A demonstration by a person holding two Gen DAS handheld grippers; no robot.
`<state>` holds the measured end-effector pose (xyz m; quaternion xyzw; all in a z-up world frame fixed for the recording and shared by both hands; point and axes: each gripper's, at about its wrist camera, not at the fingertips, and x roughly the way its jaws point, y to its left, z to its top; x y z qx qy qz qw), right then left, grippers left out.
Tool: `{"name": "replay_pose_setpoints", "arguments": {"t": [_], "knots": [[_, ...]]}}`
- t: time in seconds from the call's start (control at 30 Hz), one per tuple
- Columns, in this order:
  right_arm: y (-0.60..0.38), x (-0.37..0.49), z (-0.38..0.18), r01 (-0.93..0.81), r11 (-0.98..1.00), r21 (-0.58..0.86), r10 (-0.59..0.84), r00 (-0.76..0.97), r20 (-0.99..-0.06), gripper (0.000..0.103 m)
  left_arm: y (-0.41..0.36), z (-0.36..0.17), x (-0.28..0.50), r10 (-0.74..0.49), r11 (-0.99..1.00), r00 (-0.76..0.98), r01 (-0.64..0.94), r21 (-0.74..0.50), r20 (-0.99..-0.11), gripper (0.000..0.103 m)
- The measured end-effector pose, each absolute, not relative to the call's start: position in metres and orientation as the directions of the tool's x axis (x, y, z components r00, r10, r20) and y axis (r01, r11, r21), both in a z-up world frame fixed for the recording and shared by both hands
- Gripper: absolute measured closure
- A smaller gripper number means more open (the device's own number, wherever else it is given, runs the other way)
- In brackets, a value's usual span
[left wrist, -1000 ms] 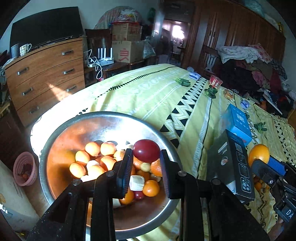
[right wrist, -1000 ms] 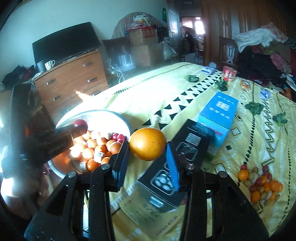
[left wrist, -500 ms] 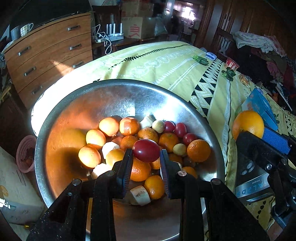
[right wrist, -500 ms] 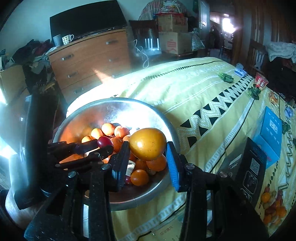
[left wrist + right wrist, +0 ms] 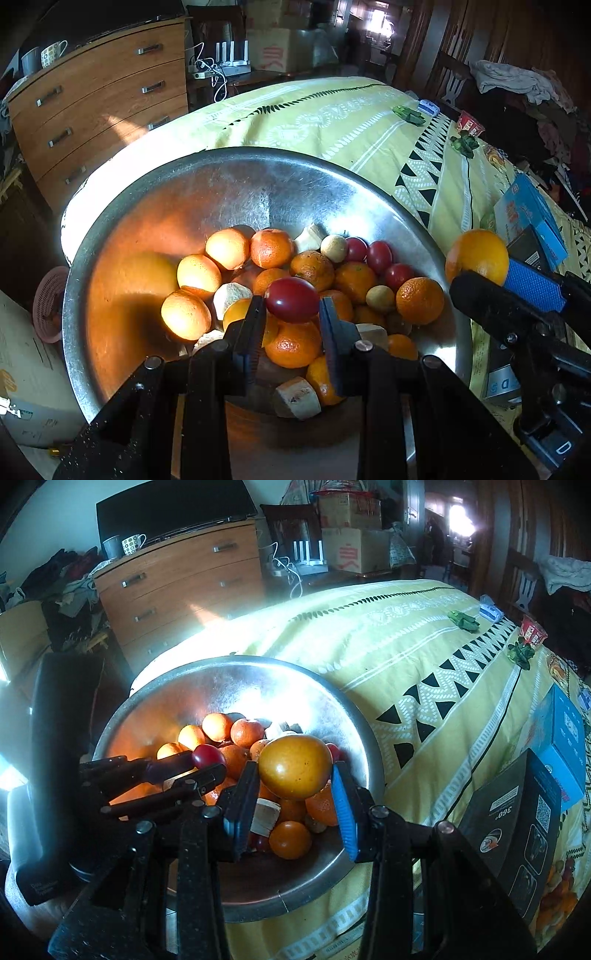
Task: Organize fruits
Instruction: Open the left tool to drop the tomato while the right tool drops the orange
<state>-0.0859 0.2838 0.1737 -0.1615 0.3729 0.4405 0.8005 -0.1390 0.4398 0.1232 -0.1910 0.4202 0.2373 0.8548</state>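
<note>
- Left gripper (image 5: 292, 314): jaws clenched on 1 small red fruit (image 5: 291, 300), smooth, glossy, oval, its long axis lying across from one jaw to the other.
- Right gripper (image 5: 295, 786): jaws clenched on 1 large orange (image 5: 294, 767), round, dull-skinned with fine speckles.
- Key relation: the metal bowl (image 5: 229, 192) lies directly below and ahead of both pairs of jaws. The red fruit hangs over the middle of the fruit pile (image 5: 303, 280); the orange hangs over the near right part of the bowl, inside the rim as the right wrist view shows it.
- Nearer hand: judged the left; its jaws sit closer to the pile than the right jaws do.
- Next move, as a judgement: lower each fruit onto the pile, then release. The heap is rounded, so a dropped fruit may roll.
- Bowl: brushed steel, wide, shallow, reflective. It rests on a yellow patterned cloth (image 5: 406, 657).
- Pile: dimpled mandarins, smooth red fruits, pale cut chunks with flat faces.
- Right of the right jaws: 1 black box (image 5: 509, 812) and 1 blue box (image 5: 565, 746).
</note>
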Motion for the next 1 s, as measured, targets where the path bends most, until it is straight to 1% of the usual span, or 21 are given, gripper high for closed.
{"name": "replay_pose_setpoints", "arguments": {"t": [0.6,0.63,0.7,0.73,0.77,0.83,0.87,0.9,0.97,1.0], "knots": [[0.289,-0.080,0.166,-0.825,0.559,0.083,0.579,0.317,-0.751,0.062,0.441,0.121,-0.137,0.258,0.809,0.523,-0.576,-0.114,-0.812,0.072],[0.288,-0.080,0.165,-0.825,0.558,0.085,0.579,0.314,-0.752,0.062,0.441,0.121,-0.137,0.258,0.809,0.524,-0.577,-0.115,-0.812,0.071],[0.287,-0.079,0.165,-0.825,0.557,0.095,0.582,0.306,-0.753,0.062,0.441,0.122,-0.138,0.263,0.807,0.525,-0.579,-0.113,-0.810,0.057],[0.287,-0.080,0.164,-0.826,0.556,0.097,0.581,0.302,-0.756,0.062,0.441,0.123,-0.139,0.279,0.801,0.519,-0.590,-0.102,-0.808,0.046],[0.286,-0.080,0.164,-0.827,0.554,0.097,0.578,0.298,-0.760,0.061,0.441,0.124,-0.141,0.292,0.795,0.516,-0.599,-0.095,-0.805,0.041],[0.284,-0.080,0.164,-0.825,0.556,0.099,0.578,0.299,-0.759,0.053,0.444,0.124,-0.144,0.297,0.784,0.512,-0.612,-0.100,-0.806,0.037],[0.282,-0.080,0.165,-0.823,0.559,0.102,0.582,0.301,-0.756,0.044,0.446,0.124,-0.146,0.299,0.779,0.510,-0.619,-0.102,-0.807,0.033],[0.280,-0.080,0.168,-0.822,0.560,0.107,0.587,0.303,-0.751,0.033,0.446,0.124,-0.148,0.308,0.773,0.506,-0.627,-0.099,-0.806,0.032],[0.274,-0.082,0.174,-0.818,0.565,0.107,0.599,0.317,-0.735,0.023,0.448,0.126,-0.153,0.323,0.760,0.501,-0.642,-0.095,-0.803,0.030],[0.271,-0.083,0.178,-0.816,0.568,0.103,0.603,0.328,-0.727,0.023,0.448,0.127,-0.155,0.327,0.755,0.501,-0.648,-0.097,-0.801,0.030]]}}
